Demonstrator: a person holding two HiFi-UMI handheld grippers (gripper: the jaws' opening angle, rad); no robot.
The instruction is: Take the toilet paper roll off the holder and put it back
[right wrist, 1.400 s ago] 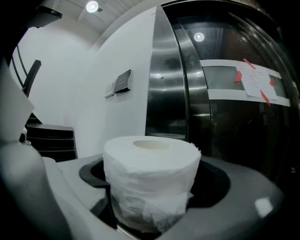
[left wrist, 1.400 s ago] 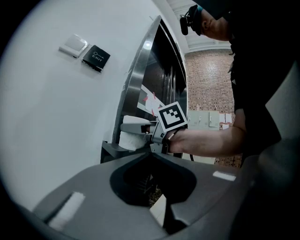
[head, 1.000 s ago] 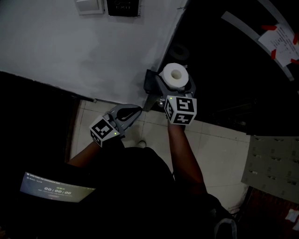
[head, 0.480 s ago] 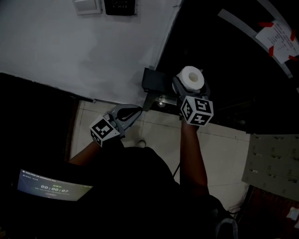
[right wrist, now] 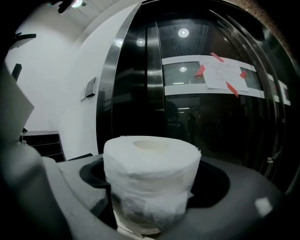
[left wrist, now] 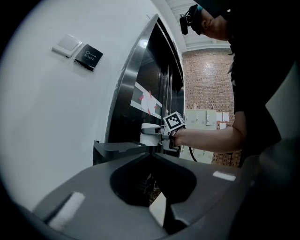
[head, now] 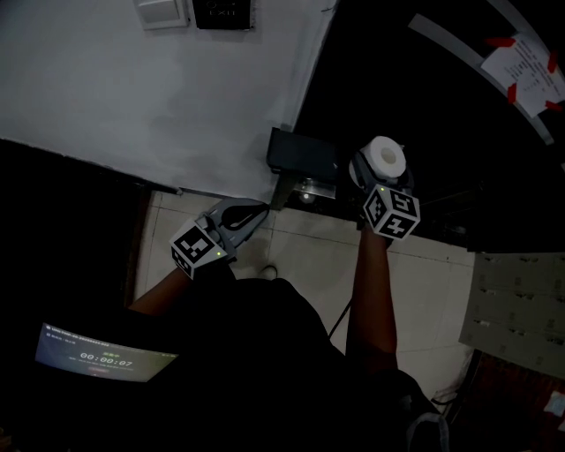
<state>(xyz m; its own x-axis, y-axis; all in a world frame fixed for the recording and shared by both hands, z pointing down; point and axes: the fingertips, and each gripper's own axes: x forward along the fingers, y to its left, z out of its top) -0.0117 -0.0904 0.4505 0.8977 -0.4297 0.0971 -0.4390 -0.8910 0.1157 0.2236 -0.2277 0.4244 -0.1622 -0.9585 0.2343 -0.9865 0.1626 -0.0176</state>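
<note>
Right jaws: the right gripper (head: 382,172) stands wide, its two jaws clamped on the sides of the toilet paper roll (right wrist: 151,174), which fills the gap between them.
Left jaws: the left gripper (head: 258,210) has its tips brought together, with only a dark hollow behind them and nothing held.
Roll: it stands upright with the core hole facing up, held in the air. The wrapped paper looks a little loose and wrinkled at the lower end.
Roll's place: in the head view it is to the right of the holder (head: 302,154) and apart from it, in front of the dark glass door (head: 459,132).
Holder: a dark box on the edge of the white wall (head: 177,88), carrying no roll. A shiny metal piece (head: 306,190) shows just under it.
Left gripper's place: down and to the left of the holder, tips pointing towards it and near it. Whether they touch cannot be told.
Right arm: the forearm (head: 369,291) reaches up the frame to the gripper, whose marker cube sits just below the roll.
Door: a sheet of paper (head: 530,66) is stuck on the glass with red tape.
Wall: a pale switch (head: 163,11) and a dark plate (head: 221,12) sit side by side at the top.
Floor: pale tiles (head: 300,256) lie below the grippers.
Lower left: a lit screen (head: 106,357) shows timer digits.
</note>
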